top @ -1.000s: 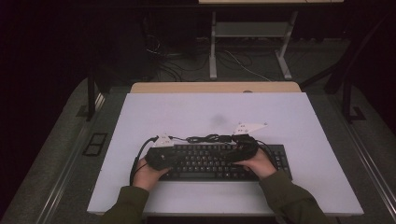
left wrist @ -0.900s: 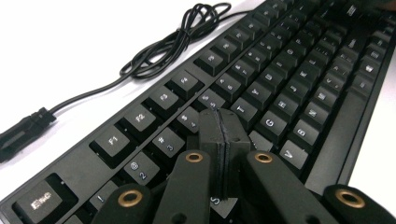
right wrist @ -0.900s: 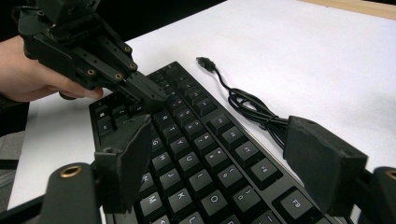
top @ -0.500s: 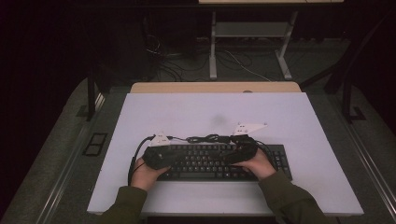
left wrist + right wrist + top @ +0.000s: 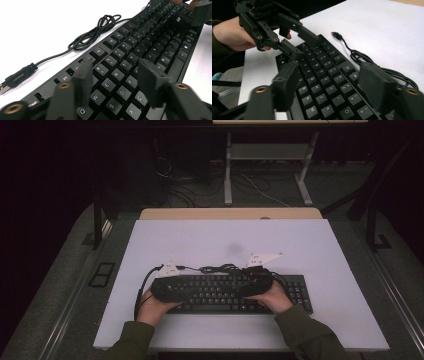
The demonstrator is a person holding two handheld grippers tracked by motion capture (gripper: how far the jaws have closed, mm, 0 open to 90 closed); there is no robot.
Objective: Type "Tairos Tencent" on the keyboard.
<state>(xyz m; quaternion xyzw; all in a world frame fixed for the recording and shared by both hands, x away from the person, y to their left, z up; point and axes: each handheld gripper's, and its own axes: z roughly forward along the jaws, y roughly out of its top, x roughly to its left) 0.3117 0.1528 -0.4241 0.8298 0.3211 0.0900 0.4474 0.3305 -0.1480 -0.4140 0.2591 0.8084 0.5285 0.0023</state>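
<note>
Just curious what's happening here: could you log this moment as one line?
left claw: open, just widened, over keyboard | right claw: open, just narrowing, over keys | cable: coiled behind

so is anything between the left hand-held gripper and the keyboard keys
Nothing visible. The left hand-held gripper hangs right over the keyboard, its jaws, which have just been opening, apart with bare keys under them. The coiled cable lies on the table beside the keyboard, and the right hand-held gripper is at the other end.

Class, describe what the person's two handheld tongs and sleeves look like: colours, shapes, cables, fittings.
Both tongs, left and right, are black, with two flat block-shaped jaws on linked bars joined by brass-coloured pivots. Each carries a white three-cornered plate on top and trails a black cable. The person wears olive-green sleeves.
</note>
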